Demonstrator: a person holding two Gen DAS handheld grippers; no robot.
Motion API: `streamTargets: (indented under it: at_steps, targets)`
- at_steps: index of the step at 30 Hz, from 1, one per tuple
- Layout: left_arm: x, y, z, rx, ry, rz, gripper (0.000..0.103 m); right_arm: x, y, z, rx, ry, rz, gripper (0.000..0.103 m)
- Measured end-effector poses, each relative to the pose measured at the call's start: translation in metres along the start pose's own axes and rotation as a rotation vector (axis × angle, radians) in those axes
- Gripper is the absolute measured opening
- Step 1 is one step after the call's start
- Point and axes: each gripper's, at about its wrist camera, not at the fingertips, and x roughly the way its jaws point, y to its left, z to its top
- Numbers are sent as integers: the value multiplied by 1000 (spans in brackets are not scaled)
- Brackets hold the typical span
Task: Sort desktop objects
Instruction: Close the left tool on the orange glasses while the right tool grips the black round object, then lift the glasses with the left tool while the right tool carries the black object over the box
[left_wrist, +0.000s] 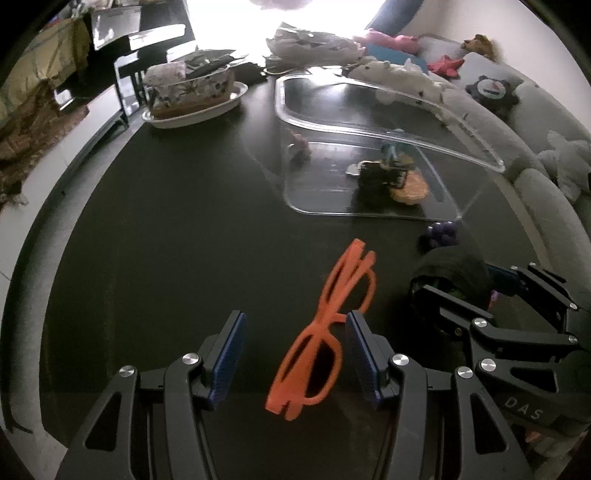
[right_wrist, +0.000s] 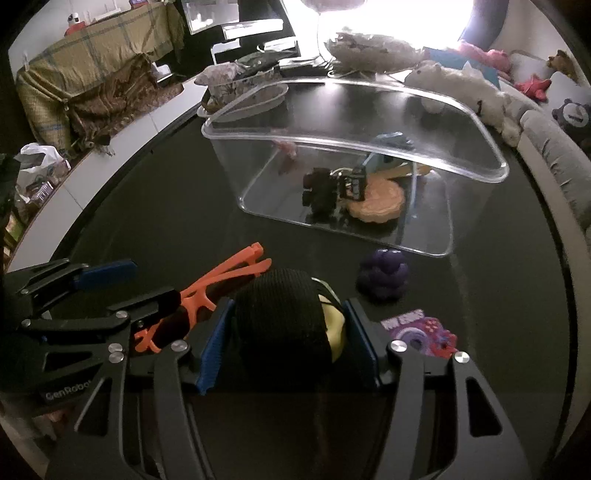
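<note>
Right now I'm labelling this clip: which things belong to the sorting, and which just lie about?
Sorting:
orange glasses, between the left claw pads
black knit item, between the right claw pads
purple grape toy
purple card
clear bin

Lying about:
white dish
plush toys

Bright light floods through the far window. A grey sofa with soft toys curves along the right; a blanket-draped piece of furniture stands far left.
</note>
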Motion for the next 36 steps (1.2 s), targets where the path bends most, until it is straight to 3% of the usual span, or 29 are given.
streamTargets:
  at_steps: [13, 18, 20, 22, 26, 36]
  targets:
    - [7, -20, -3, 16, -6, -42, 51, -24, -10, -10, 16, -40, -45, 57]
    - [13, -27, 0, 84, -7, -1, 30, -20, -6, -10, 9, -34, -32, 57]
    - [16, -30, 1, 109, 1, 14, 29, -18, -6, -9, 8, -31, -33, 57]
    - [19, -29, 2, 108, 6, 1, 29, -16, -7, -9, 12, -27, -30, 57]
    - [22, -28, 4, 92, 14, -19, 12, -13, -6, -8, 9, -19, -29, 58]
    - [26, -28, 4, 57, 23, -47, 5, -10, -6, -8, 20, -14, -30, 58]
